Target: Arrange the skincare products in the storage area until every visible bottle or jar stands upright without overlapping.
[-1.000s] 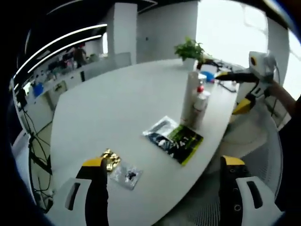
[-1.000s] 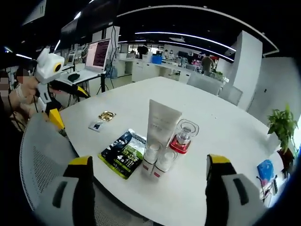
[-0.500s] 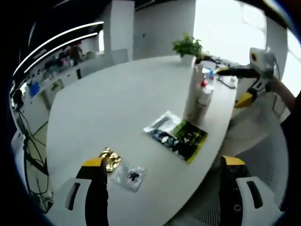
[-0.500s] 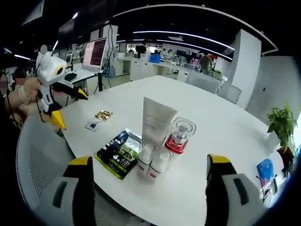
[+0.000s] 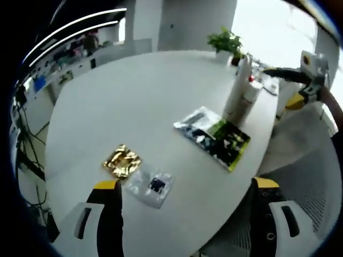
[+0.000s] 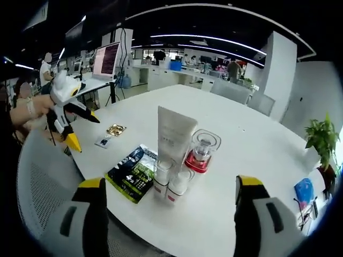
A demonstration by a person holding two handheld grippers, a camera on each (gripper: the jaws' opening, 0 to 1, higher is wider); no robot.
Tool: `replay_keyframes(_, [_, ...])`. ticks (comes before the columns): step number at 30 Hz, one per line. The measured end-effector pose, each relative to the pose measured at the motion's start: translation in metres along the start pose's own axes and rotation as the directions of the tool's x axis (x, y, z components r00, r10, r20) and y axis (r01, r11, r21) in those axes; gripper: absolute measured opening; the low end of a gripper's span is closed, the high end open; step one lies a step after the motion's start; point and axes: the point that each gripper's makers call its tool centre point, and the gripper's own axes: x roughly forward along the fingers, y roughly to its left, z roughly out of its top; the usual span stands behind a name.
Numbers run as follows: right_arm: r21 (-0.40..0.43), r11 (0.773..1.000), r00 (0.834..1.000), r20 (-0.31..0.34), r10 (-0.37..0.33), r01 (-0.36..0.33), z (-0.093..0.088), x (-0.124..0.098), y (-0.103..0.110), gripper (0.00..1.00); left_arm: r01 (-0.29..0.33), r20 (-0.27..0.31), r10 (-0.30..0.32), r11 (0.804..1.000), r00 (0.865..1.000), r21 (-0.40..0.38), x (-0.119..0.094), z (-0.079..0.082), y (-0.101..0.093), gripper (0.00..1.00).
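both tongs hang open and empty over the near edge of the white table [image 6: 257, 144], the right tongs [image 6: 167, 211] facing the cluster of skincare items and the left tongs [image 5: 185, 214] above the flat packets.

nearest the right tongs, two small white bottles [image 6: 170, 184] stand upright, touching or almost touching each other, with the dark green sachet [image 6: 131, 172] lying flat just beside them. behind them the white tube [image 6: 174, 134] stands on its cap end, long axis vertical, crimped end up. just beside it is the clear jar with the red base [image 6: 201, 152], also upright. further left lie a clear packet [image 6: 103, 141] and a gold foil packet [image 6: 116, 129], well apart from the bottles.

the risk, as i judge it, is the tight packing: a jaw reaching for one small bottle could nudge its neighbour or knock the tall tube, which looks top-heavy on its narrow base and likely to topple onto the jar. the sachet so near the bottles could also snag a jaw.
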Motion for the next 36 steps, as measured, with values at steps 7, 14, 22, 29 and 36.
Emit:
replay_keyframes(7, [-0.006, 1.000, 0.999, -0.032, -0.004, 0.004, -0.010, 0.002, 0.000, 1.00, 0.021, -0.037, -0.023, 0.999, 0.999, -0.047, 0.009, -0.016, 0.000, 0.97])
replay_keyframes(14, [0.014, 1.000, 0.999, -0.033, -0.006, 0.007, -0.012, 0.002, -0.001, 1.00, 0.017, -0.054, -0.024, 0.992, 0.998, -0.122, 0.020, -0.025, 0.006, 0.97])
replay_keyframes(22, [0.029, 0.999, 0.999, -0.045, -0.013, 0.015, -0.016, 0.003, -0.004, 1.00, 0.006, -0.059, -0.016, 0.987, 0.998, -0.160, 0.027, -0.027, 0.009, 0.97])
replay_keyframes(29, [0.038, 0.999, 0.998, -0.061, -0.014, 0.016, -0.022, 0.008, -0.005, 1.00, 0.009, -0.066, -0.019, 0.990, 0.998, -0.144, 0.032, -0.021, 0.009, 0.97])
replay_keyframes(36, [0.046, 0.999, 0.997, -0.070, -0.008, 0.011, -0.025, 0.010, -0.002, 1.00, 0.014, -0.073, -0.022, 0.995, 0.997, -0.101, 0.043, -0.011, 0.008, 0.97])
